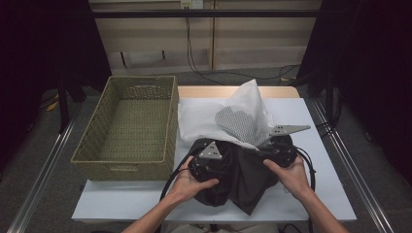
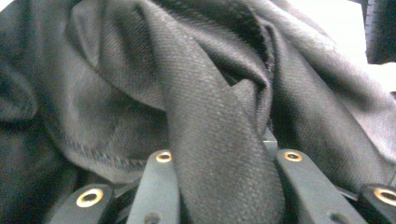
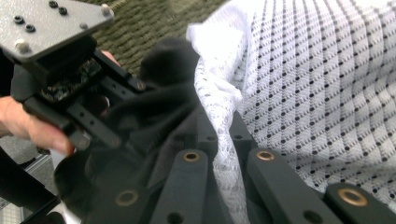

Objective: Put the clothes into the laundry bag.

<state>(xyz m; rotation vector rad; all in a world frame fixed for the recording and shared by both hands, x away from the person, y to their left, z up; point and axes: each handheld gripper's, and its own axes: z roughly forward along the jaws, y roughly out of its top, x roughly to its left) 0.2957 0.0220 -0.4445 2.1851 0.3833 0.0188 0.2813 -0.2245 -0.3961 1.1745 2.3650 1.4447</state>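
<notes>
Left claw [image 2: 219,186] is clamped on a fold of the black garment [image 2: 140,84], which rises between its two jaws and bunches directly ahead of them. Right claw [image 3: 224,186] is clamped on an edge of the white lace fabric [image 3: 327,79], with black cloth gathered just to its left side; the left claw sits close beyond that. On the worktop [image 1: 320,194], the white fabric peaks up behind both claws. A wicker basket [image 1: 127,127] stands well to the left of the left claw.
</notes>
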